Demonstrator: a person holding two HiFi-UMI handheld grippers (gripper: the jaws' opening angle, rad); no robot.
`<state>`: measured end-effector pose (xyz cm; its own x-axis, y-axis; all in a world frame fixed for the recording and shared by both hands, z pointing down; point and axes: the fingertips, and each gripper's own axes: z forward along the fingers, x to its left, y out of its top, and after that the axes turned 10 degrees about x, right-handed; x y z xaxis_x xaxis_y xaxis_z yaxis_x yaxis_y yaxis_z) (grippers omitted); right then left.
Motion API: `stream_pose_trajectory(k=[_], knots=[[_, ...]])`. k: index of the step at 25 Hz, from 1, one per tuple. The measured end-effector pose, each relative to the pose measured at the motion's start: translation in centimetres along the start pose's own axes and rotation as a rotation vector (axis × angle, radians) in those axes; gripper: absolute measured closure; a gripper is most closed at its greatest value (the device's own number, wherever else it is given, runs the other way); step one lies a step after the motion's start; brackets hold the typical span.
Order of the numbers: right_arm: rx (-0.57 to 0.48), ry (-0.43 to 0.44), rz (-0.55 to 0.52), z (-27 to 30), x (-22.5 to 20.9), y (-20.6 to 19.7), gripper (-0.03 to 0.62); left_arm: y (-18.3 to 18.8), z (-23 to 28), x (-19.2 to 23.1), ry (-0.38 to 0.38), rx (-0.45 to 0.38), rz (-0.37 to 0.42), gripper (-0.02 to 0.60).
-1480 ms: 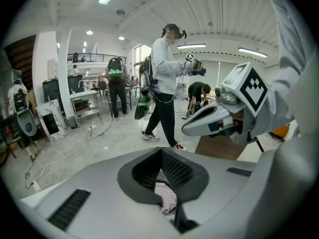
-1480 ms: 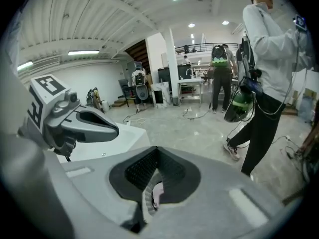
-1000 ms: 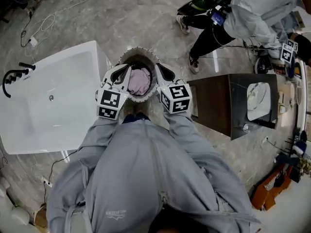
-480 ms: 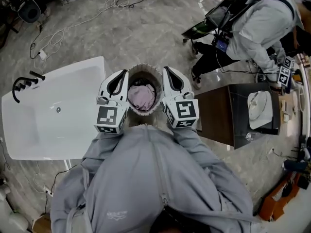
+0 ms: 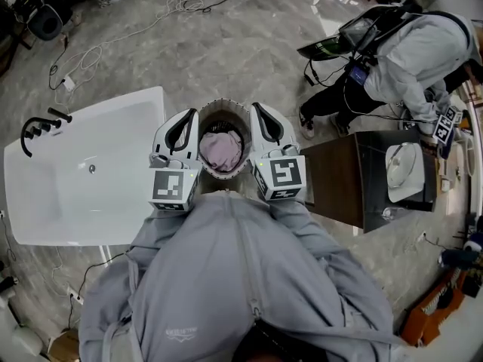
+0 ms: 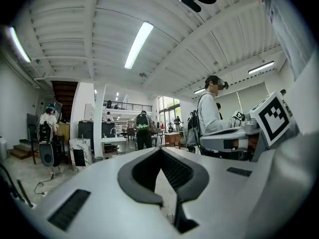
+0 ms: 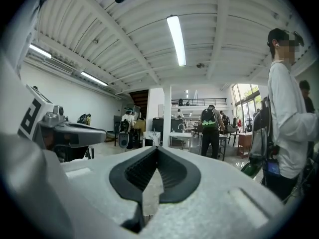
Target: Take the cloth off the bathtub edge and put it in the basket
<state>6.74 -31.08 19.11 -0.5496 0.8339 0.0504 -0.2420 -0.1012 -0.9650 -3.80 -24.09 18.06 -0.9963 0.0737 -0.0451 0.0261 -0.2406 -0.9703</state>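
Pink cloth point(image 5: 221, 149) is lying inside the basket point(image 5: 223, 102) beside the white bathtub point(image 5: 83, 194) in the head view, with the left hand-held gripper point(image 5: 186, 119) and right hand-held gripper point(image 5: 260, 113) hanging either side of it. In the left gripper view, the jaws are sitting closed and empty. In the right gripper view, they are likewise closing on nothing. Placing is looking done, so the next move probably only calls for drawing both away.

The cloth point(image 5: 221, 150) is pale pink and crumpled into a soft heap. It lies inside the basket point(image 5: 224, 102), low in the middle, and is apart from the bathtub point(image 5: 113, 198). The basket is round, with a light, toothed rim and dark inner walls. It stands upright on the floor, just beside the near corner of the bathtub. The bathtub is white and rectangular, with a wide, flat edge.
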Motion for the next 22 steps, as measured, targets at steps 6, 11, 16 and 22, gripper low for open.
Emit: stream_pose_trajectory(k=[6, 11, 16, 22], knots=[[0.003, 0.004, 0.008, 0.14, -0.06, -0.06, 0.589, 0.31, 0.39, -0.43, -0.011, -0.008, 0.013, 0.575], [0.004, 0.003, 0.003, 0.16, 0.19, 0.08, 0.589, 0.60, 0.25, -0.44, -0.020, -0.026, 0.012, 0.575], [0.003, 0.003, -0.003, 0.15, 0.51, 0.11, 0.589, 0.51, -0.05, 0.01, -0.007, -0.027, 0.009, 0.575], [0.004, 0.006, -0.009, -0.18, 0.75, 0.00, 0.589, 0.45, -0.38, -0.53, -0.026, -0.046, 0.015, 0.575]])
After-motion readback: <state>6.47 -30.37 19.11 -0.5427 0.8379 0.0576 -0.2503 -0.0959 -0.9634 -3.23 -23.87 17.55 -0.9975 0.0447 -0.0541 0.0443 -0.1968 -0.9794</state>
